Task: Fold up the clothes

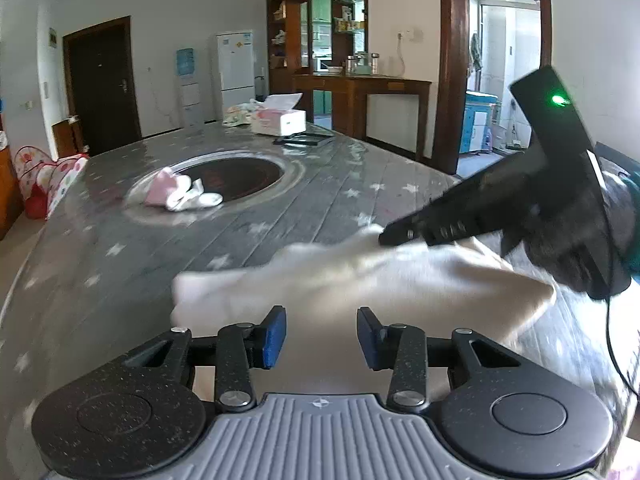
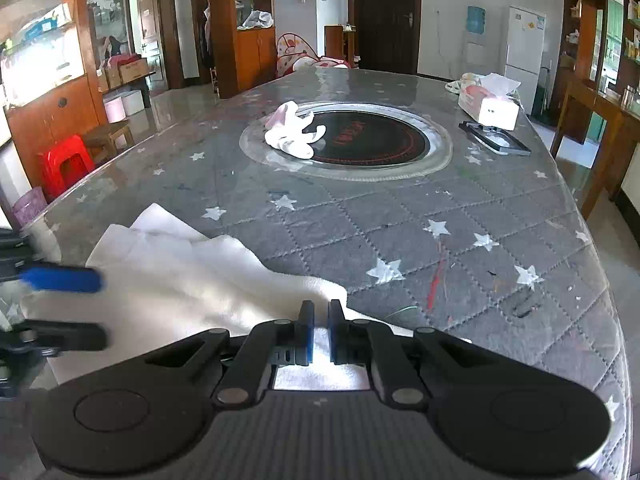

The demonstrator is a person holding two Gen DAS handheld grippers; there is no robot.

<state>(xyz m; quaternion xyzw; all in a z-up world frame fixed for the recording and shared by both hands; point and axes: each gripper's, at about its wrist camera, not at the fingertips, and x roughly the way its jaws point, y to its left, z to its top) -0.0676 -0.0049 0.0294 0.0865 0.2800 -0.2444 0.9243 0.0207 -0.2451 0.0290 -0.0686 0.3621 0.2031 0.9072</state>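
A: Status? We see the table [image 2: 440, 240], white garment [image 2: 180, 280] bunched at its near edge.

B: Right gripper [image 2: 319, 330] nearly closed, pinching the garment's hem. Left gripper [image 1: 322, 334] spread wide, holding nothing, just above the cloth.

A: Then we clamp left on the opposite hem, keep tension even, fold flat.

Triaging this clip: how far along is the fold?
Done: little that shows; the white garment lies rumpled on the table, no clean fold visible. In hand: right tongs nearly closed with white cloth between them; left tongs open above it. Left: the fold itself, plus the small pink-white pile further back.
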